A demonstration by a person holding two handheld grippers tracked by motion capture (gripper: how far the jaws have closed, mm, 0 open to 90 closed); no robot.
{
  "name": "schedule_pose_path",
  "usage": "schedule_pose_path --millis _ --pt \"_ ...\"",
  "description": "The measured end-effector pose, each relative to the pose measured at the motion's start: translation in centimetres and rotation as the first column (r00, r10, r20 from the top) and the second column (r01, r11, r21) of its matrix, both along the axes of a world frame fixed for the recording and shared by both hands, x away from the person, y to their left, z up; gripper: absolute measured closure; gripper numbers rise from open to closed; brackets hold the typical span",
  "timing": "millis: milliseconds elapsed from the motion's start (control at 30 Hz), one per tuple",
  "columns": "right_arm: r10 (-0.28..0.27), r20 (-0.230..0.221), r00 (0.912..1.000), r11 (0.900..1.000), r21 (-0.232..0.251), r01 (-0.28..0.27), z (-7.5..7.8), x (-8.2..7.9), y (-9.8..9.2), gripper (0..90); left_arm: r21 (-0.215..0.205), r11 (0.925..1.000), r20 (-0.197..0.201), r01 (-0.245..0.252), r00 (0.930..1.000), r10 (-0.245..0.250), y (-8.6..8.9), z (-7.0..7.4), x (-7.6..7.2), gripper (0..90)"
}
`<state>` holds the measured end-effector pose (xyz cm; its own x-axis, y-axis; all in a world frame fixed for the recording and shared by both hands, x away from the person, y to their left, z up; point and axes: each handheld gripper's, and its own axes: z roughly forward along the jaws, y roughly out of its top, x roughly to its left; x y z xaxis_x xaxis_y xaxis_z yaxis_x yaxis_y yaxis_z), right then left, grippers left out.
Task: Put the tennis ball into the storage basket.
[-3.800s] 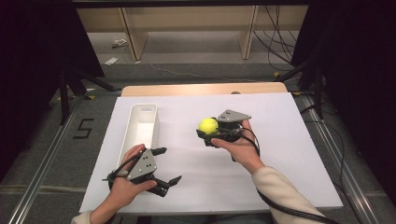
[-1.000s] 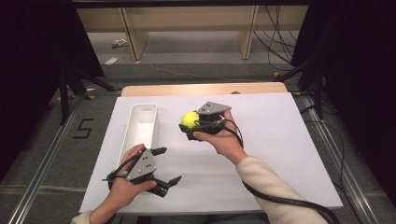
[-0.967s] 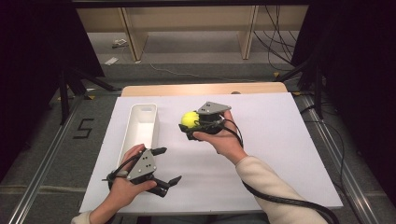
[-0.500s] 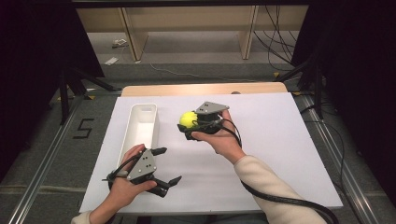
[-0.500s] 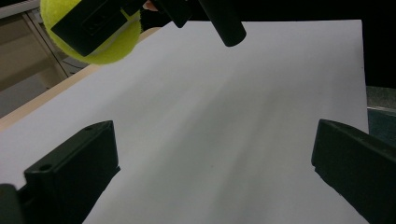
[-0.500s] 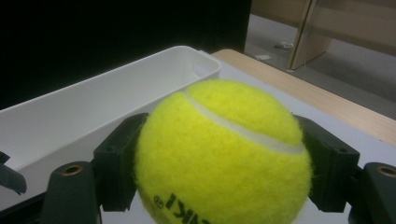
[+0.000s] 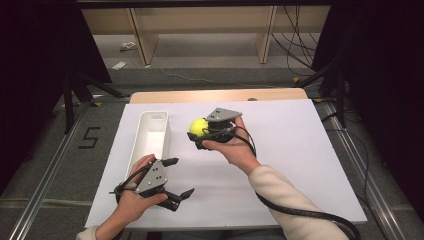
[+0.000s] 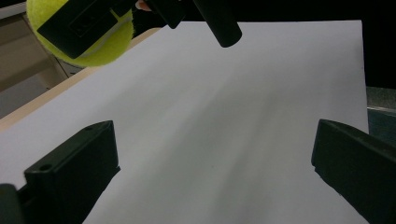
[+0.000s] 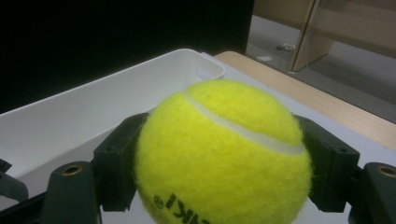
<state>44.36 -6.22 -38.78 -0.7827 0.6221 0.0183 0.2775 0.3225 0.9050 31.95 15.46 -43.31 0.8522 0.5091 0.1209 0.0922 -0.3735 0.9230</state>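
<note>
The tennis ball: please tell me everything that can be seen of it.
The tennis ball is bright yellow and fuzzy, like felt, with a white curved seam across its top and black printed letters low on its front. It is round and looks undamaged. The right tool holds it above the white table, one black jaw pressing each side. It hangs just right of the long white bin, not yet over it.

Black letters at the bottom of the tennis ball (image 9: 224,158), cut off by the frame edge in the right gripper view, with only "KI" or the like legible. A dark figure "5" (image 7: 89,137) marked on the grey floor (image 7: 60,165), left of the table.
</note>
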Motion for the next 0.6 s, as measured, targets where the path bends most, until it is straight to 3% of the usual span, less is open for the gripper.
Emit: schedule_pose_path --millis 600 --pt "-0.001 0.004 1.0 1.0 0.001 0.001 0.2 0.29 0.38 26.1 0.0 1.0 0.0 0.001 1.0 -0.001 -0.01 0.0 0.0 0.0"
